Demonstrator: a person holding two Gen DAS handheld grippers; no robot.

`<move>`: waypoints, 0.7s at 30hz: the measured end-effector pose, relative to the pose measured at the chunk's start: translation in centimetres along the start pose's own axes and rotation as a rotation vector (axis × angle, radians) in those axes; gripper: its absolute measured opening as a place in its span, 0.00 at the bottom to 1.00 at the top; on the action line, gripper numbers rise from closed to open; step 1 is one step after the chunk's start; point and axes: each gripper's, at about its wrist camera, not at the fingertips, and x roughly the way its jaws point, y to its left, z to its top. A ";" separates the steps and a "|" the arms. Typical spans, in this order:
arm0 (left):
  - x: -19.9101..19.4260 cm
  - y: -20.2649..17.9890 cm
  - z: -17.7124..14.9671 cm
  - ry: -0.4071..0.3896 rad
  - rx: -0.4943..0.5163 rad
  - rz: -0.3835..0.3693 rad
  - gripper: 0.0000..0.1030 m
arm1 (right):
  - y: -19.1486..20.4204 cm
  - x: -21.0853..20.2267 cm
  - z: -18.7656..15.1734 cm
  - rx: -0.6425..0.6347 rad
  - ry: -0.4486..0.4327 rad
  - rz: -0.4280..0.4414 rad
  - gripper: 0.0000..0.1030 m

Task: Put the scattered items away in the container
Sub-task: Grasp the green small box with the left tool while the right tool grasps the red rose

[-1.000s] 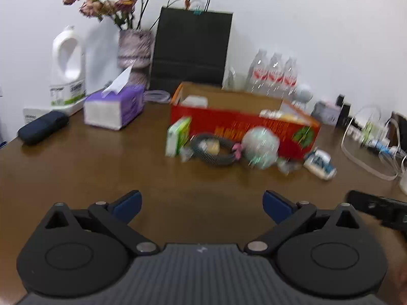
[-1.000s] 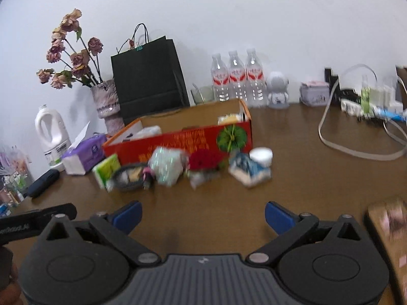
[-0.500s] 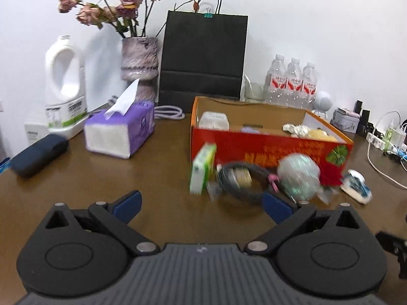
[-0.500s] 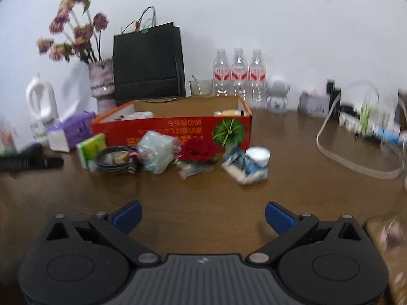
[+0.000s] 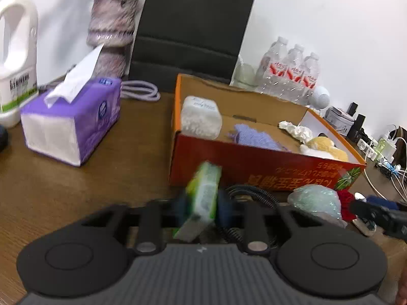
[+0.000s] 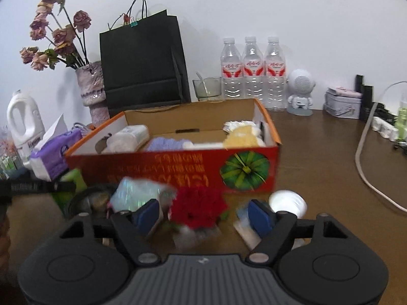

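both wrist views near red box (image 5: 254,165)

The left gripper (image 5: 201,209) had just closed – jaws nearly together; the right gripper (image 6: 203,214), at its three o'clock, stood partly closed, jaws still apart.

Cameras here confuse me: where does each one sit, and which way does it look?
Left wrist view: sits on the left gripper, looking forward along its fingers, whose jaws have just been closing onto the green packet; beyond stands the orange box.
Right wrist view: sits on the right gripper, whose jaws have just been closing either side of the red flower, apparently not yet pressing it; the left gripper's tip shows at left.
Shared: orange box, black bag, water bottles, tissue box.
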 end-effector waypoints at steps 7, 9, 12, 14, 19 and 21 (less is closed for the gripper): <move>-4.7 0.6 0.5 -0.120 -0.064 -0.014 0.16 | 0.7 2.4 0.4 0.021 0.044 -0.008 0.34; -7.0 0.7 0.1 -0.141 -0.097 -0.068 0.16 | 0.6 1.2 0.5 0.018 0.026 -0.003 0.31; -8.4 0.4 -2.2 -0.067 -0.169 -0.184 0.17 | 0.2 -2.2 0.8 0.038 -0.031 0.012 0.31; -8.1 -0.4 -4.7 0.023 -0.169 -0.220 0.17 | -0.1 -4.6 0.5 0.050 -0.050 0.039 0.31; -9.2 -1.7 -9.7 0.124 -0.202 -0.248 0.17 | 0.7 -8.7 -2.8 0.026 0.027 0.123 0.31; -10.0 -2.0 -10.5 0.118 -0.176 -0.213 0.19 | 1.4 -9.8 -4.7 0.010 0.065 0.161 0.31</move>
